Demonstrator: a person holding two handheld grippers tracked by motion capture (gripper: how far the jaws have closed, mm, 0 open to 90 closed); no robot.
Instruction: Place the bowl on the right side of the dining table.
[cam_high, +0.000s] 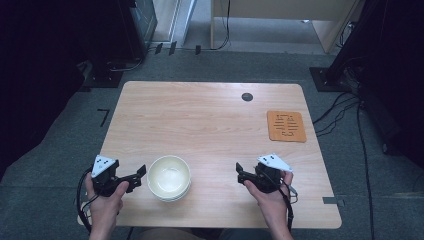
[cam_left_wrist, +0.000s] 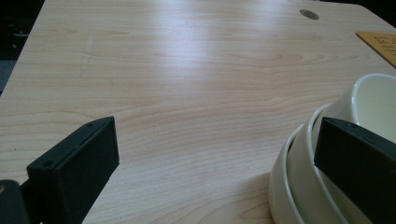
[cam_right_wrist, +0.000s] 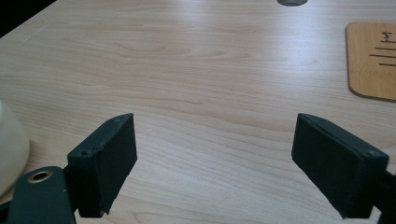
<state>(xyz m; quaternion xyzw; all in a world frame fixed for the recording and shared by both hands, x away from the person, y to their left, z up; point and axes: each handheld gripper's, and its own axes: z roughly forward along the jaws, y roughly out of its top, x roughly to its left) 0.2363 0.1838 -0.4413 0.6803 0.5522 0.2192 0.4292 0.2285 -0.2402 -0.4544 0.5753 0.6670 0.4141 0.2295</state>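
Resting on table (cam_high: 210, 125): stacked bowls (cam_high: 170, 177), likely ceramic — rigid, glossy, slippery, breakable; pinch rim. Left gripper (cam_high: 138, 175), right gripper (cam_high: 239, 172) both spread wide, empty.

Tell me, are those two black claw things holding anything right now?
No. The left gripper and right gripper are both open with nothing between their fingers. The stacked bowls sit on the table, close beside the left one.

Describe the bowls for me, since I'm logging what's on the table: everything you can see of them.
The bowls are cream, glossy, ceramic-looking, nested in one upright stack; the left gripper view shows at least three rims. The top one looks empty. They stand on the table near its front edge, left of centre. The open left claw sits right beside the stack; whether it touches it is unclear.
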